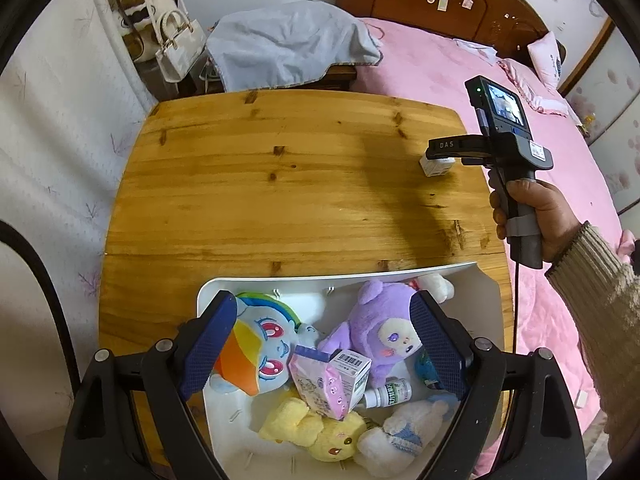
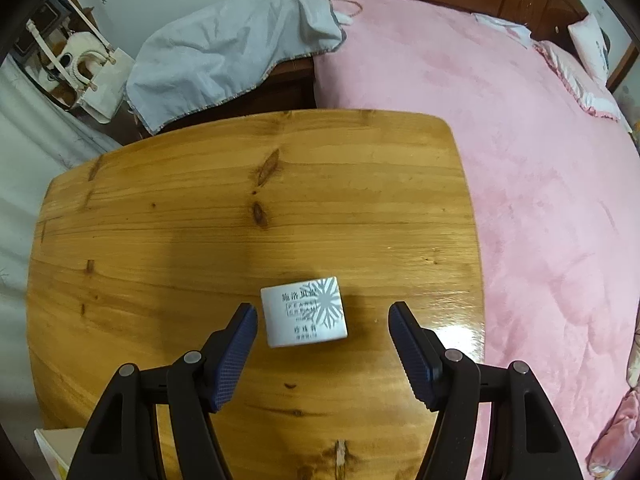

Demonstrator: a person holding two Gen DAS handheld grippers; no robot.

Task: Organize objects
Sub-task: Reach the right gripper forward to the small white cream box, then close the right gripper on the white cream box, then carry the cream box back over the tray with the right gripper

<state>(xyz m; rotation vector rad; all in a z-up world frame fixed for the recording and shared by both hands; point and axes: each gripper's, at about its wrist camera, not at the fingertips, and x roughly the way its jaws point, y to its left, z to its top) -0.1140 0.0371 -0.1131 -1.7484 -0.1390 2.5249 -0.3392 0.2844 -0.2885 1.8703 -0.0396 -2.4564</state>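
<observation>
2 tongs in play, 1 per hand. Left tongs (image 1: 322, 334) spread wide, gripping nothing, poised over 1 white bin (image 1: 486, 284) at the near edge of the wooden surface (image 1: 260, 184). Right tongs (image 2: 322, 320) parted and gripping nothing, pads clear on both sides of 1 small white box (image 2: 304, 312), box lying between them on the surface toward its right side, near the pink bed (image 2: 500, 140). Seen from the left wrist view, same box (image 1: 437, 168) at the far right of the surface, under the right tongs (image 1: 440, 152), well apart from the bin; 1 hand (image 1: 532, 216) in a knitted beige sleeve (image 1: 600, 300) around the handle.

Box: squat, rectangular, white, printed with dark characters, a framed line of Latin letters and a grey snowflake-like burst on its right half; turned slightly askew to the surface edge.

In the bin, counted: at least 5 soft toys, namely 1 blue pony with rainbow mane (image 1: 260, 344), 1 purple plush (image 1: 380, 324), 1 yellow plush (image 1: 320, 432), 1 white-and-blue plush (image 1: 404, 428), 1 white plush (image 1: 438, 286) at the far rim, partly hidden. Also 1 pink-purple pouch (image 1: 316, 384), 1 barcoded carton (image 1: 354, 370), 1 small white bottle (image 1: 388, 392) and something teal, mostly hidden.

Beyond the surface: 1 grey-blue cloth (image 1: 288, 44) over dark furniture, 1 white handbag (image 1: 178, 48) hanging far left.
</observation>
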